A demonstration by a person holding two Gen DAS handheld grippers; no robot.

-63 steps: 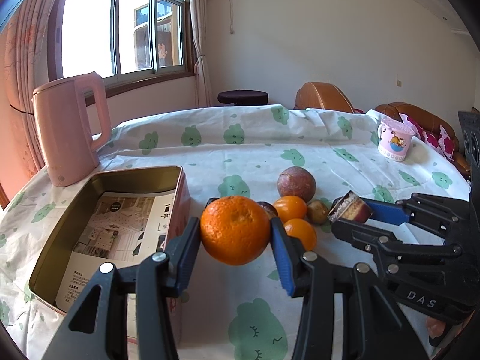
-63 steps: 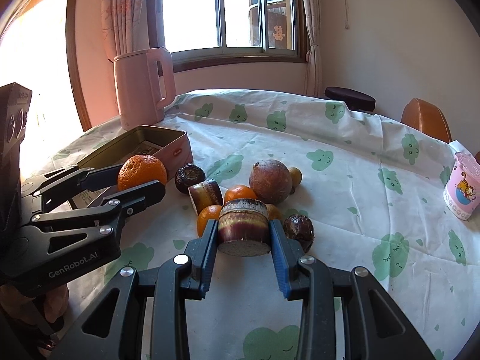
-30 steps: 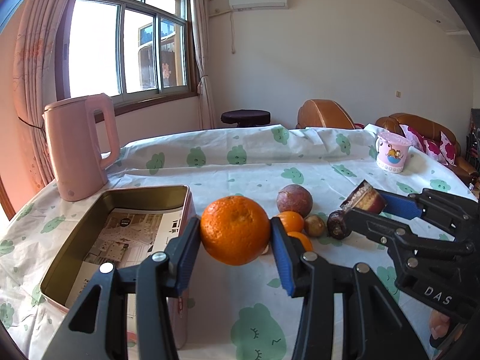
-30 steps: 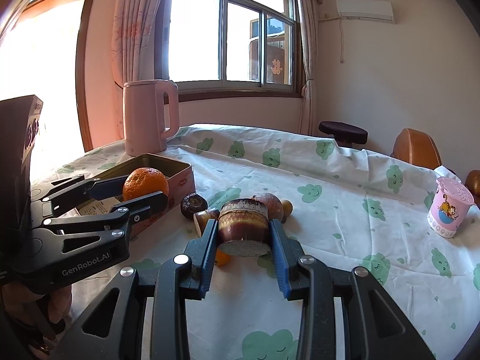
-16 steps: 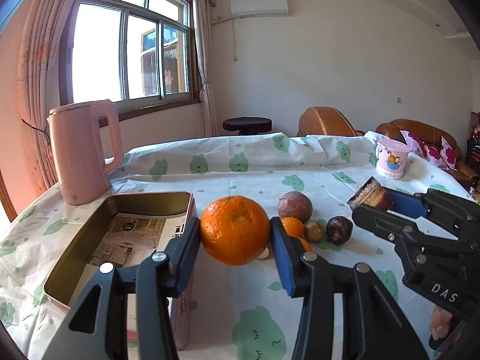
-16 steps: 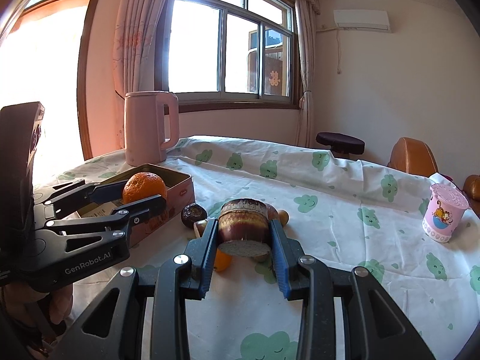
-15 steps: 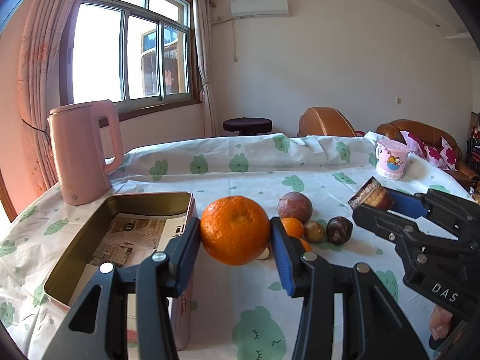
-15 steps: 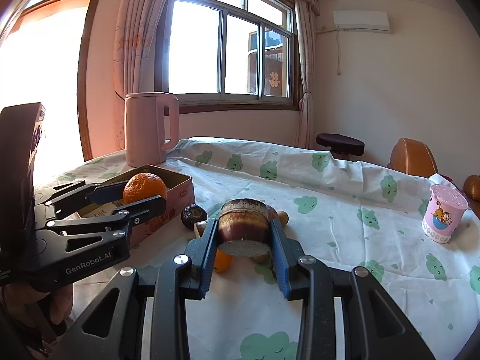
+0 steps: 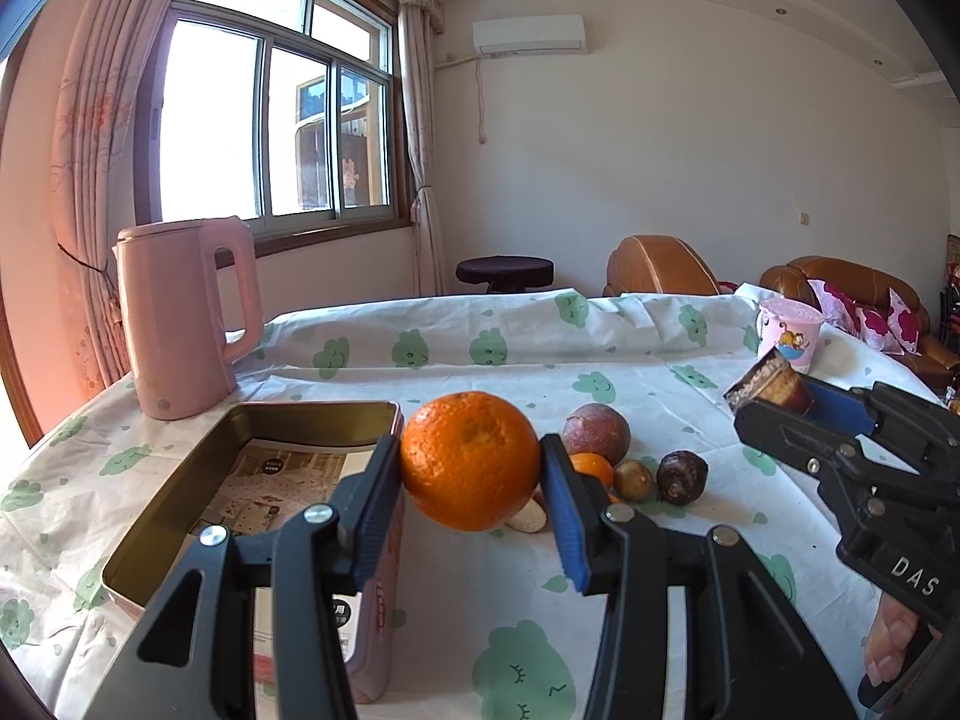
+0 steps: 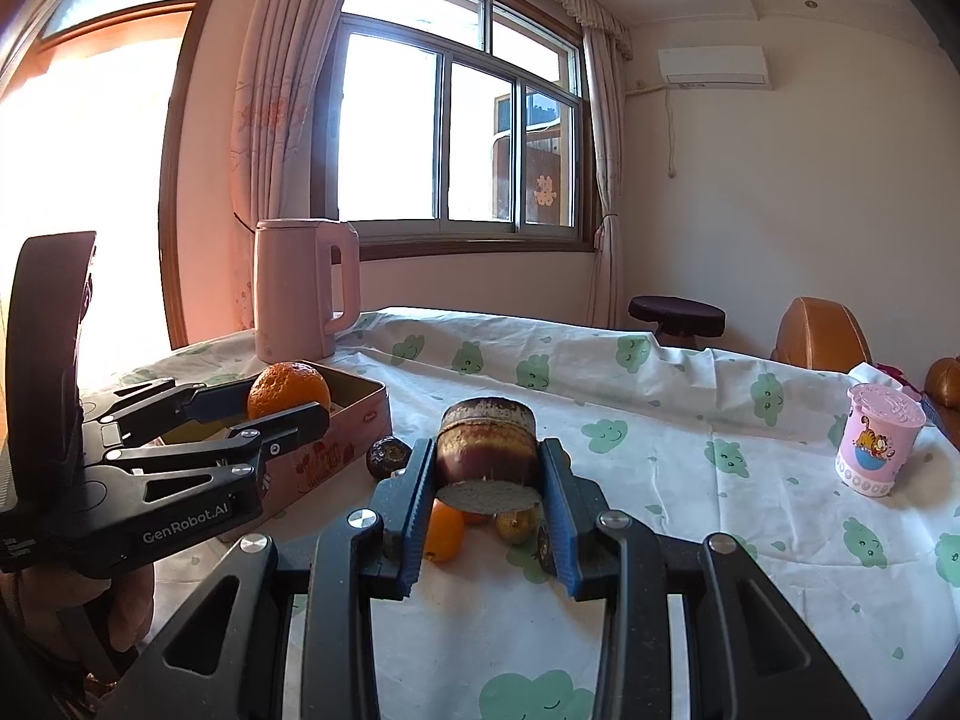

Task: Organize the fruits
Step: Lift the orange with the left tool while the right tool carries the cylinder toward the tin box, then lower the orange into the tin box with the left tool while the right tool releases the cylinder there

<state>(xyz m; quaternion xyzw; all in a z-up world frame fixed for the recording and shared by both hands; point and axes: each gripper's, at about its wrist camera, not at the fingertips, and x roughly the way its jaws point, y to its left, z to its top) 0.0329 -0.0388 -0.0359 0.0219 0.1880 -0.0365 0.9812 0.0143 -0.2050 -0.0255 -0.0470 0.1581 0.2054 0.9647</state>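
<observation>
left gripper point(image 9: 471, 474) clamps orange point(image 9: 470, 459), raised beside tin point(image 9: 180, 498), tin at 9 o'clock | right gripper point(image 10: 487, 480) clamps cane piece point(image 10: 486, 450), raised over loose fruit point(image 9: 678, 476) | kettle point(image 9: 180, 318) at 10 o'clock

Left wrist view looks across the table point(image 9: 456, 612) toward the sofa point(image 9: 840, 282), right wrist view toward the window point(image 10: 456, 138), both close and low, sharing the tin point(image 9: 180, 516) and kettle point(image 9: 180, 318).

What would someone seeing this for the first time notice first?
Probably the big orange clamped in the left gripper, held just right of the open tin box. Next, the purple sugarcane chunk gripped by the right gripper above the small fruits left on the cloud-print tablecloth. The pink kettle stands behind the box.
</observation>
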